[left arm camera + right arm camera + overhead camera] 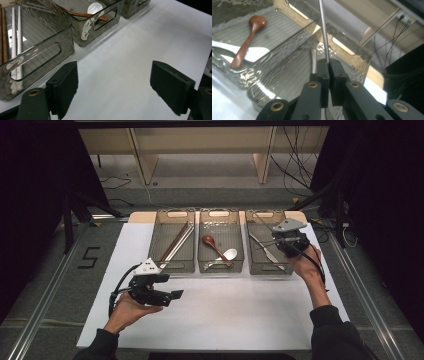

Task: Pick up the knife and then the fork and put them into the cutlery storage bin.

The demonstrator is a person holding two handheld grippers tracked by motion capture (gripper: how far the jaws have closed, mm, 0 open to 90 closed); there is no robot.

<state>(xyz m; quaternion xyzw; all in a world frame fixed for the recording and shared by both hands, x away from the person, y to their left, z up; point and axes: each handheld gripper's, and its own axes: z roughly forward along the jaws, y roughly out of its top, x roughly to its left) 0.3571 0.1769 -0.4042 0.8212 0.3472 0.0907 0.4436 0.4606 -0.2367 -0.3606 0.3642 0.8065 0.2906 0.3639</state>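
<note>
Broad white board (pixel 225 315) underfoot of it all, with three smoky clear bins in a row at the far edge: left bin (pixel 172 268) with chopsticks (pixel 176 242), middle bin (pixel 220 267) with a wooden spoon (pixel 212 245) and a white spoon (pixel 229 254), right bin (pixel 256 268) with a knife (pixel 265 251) lying on its floor. Left gripper (pixel 113 85) low over bare board just in front of the left bin, jaws spread wide, nothing between them. Right gripper (pixel 328 62) up over the right bin, jaws pressed together on the end of a slim metal utensil (pixel 323 32), pinched edge-on so that its kind cannot be told; shaft sticking out past the jaw tips, above the bin's far rim. Likely step: setting this piece into the right bin beside the knife. To do it well: keep the pinch firm until the piece is down, since a thin smooth shaft gripped at one end may swing or slip. Tilt the free end down inside the walls, clear of the rim. Lay it lengthwise along the bin, next to the knife and not across it. Only then ease the jaws apart, and lift straight up, away from the wall. Keep the left gripper parked, clear of the bins.
</note>
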